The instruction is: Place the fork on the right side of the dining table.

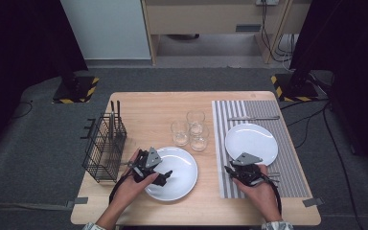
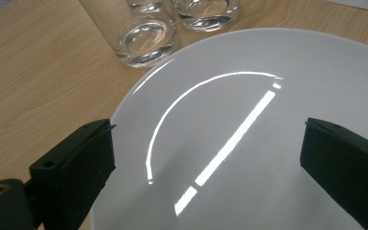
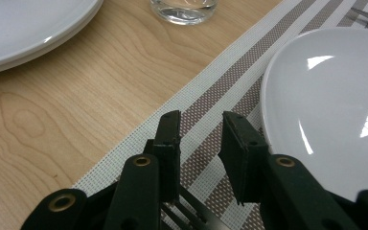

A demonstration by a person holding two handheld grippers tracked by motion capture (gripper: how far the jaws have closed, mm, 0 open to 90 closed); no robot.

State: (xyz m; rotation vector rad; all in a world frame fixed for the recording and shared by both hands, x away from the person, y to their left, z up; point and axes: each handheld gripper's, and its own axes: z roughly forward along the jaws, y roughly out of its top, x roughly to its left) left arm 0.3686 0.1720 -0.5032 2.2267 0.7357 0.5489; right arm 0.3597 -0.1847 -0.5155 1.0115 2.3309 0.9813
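Note:
My left gripper hovers over the near left part of a white plate on the bare wood. In the left gripper view its jaws stand wide apart, open and empty, with the plate under them. My right gripper rests low over the striped placemat, just in front of a second white plate. Its jaws are a narrow gap apart with nothing between them. A fork lies on the mat by that hand, and its tines show beneath the jaws.
Three empty glasses stand between the two plates, close behind the left plate's rim. A black wire basket holding utensils stands at the table's left edge. A knife lies across the far end of the placemat.

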